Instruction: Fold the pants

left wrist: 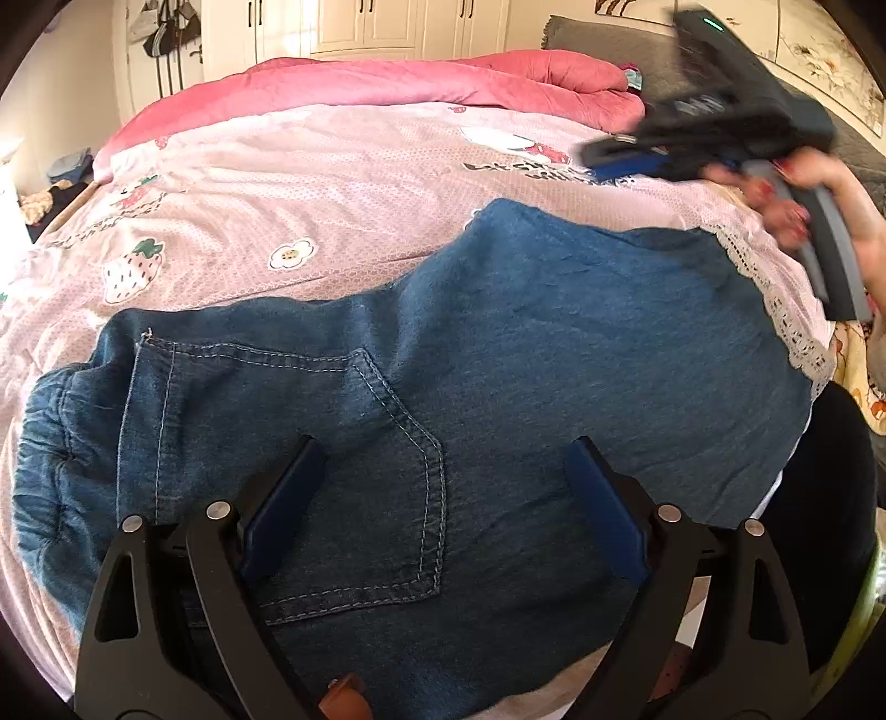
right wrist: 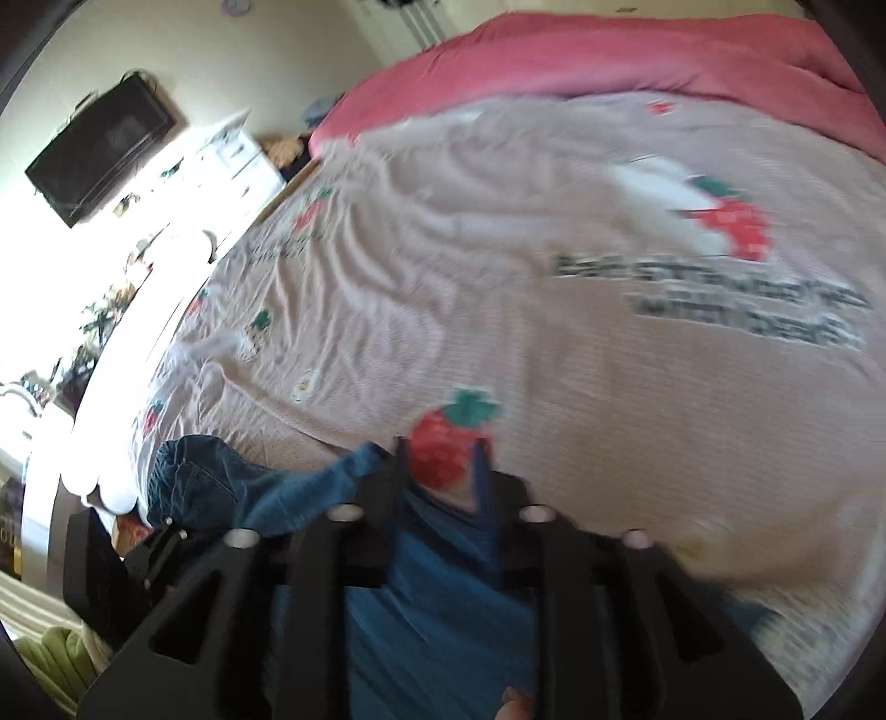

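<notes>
Blue denim pants (left wrist: 470, 360) lie folded on a pink strawberry-print bedspread (left wrist: 277, 183), back pocket up, elastic waistband at the left. My left gripper (left wrist: 443, 476) is open and empty, its blue-padded fingers (left wrist: 288, 498) spread just above the pocket. My right gripper (left wrist: 620, 149) shows at the upper right of the left wrist view, held in a hand above the bed beyond the pants, blurred. In the right wrist view my right gripper (right wrist: 443, 459) has its fingers a narrow gap apart with nothing between them, above the pants (right wrist: 421, 598). That view is blurred by motion.
A pink quilt (left wrist: 387, 83) lies bunched along the far side of the bed. White wardrobe doors (left wrist: 360, 22) stand behind it. A lace-trimmed bed edge (left wrist: 775, 299) runs at the right. A white dresser (right wrist: 232, 149) and a dark wall-mounted screen (right wrist: 99, 149) stand left of the bed.
</notes>
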Demonstrator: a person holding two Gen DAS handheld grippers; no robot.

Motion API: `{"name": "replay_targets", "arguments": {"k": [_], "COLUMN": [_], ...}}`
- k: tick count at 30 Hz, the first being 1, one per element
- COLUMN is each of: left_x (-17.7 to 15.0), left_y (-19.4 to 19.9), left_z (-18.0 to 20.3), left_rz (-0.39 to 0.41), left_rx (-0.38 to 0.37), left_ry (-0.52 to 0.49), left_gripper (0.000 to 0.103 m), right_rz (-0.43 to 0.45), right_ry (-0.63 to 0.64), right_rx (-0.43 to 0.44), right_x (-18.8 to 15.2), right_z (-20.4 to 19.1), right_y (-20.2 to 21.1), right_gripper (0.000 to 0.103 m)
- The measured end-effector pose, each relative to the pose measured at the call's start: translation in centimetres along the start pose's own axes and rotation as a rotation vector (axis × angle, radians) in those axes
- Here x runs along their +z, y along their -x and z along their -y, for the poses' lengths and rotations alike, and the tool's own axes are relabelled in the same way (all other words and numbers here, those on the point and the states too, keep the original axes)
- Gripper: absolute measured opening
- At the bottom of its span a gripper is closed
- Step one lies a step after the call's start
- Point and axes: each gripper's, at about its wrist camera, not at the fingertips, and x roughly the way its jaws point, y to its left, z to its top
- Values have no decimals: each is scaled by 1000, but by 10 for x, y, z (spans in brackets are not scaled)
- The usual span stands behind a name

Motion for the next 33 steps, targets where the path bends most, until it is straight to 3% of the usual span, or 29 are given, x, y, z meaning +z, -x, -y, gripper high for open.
{"name": "replay_targets", "arguments": {"k": [3,6,10,12,14,20,21,23,26,28,30,33], "left_x": [11,28,58,70,81,93,94,97,100,104,105,106], "left_y": [22,33,16,3,-13,-45,-47,-50,-53,-55,-60,-75], "left_z": [4,13,36,48,61,63,60,59,62,65,68,73], "left_rz": [43,81,67,49,28,-4,-8,-17,-27,-23,-27,-78], "left_rx": [-66,-112,-153,-187,-176,-56,-46,-58,-104,-124,-138,-144], "left_ry": [29,30,-3,-10,-35,-52,-44,-41,-40,-43,-48,-64], "left_gripper": [88,89,90,90,90,89,89,89,90,89,89,89], "right_rz": [48,90,110,110,98,68,64,46,41,25,7,10], "right_ry": [-15,-3,16,67,121,177,171,121,19,-45,-82,-57], "right_rx": [-45,-161,-225,-248,-277,-305,-309,-333,-312,-292,-270,-266], "right_x": [-21,-41,-56,-61,-64,-67,-66,-62,-57,-57,-59,-62], "right_z": [23,46,64,63,62,62,65,74,92,103,108,105], "right_y": [35,64,81,86,87,79,76,70,64,60,55,53], "right_gripper": [37,39,40,51,64,66,71,77,77,74,38,23]}}
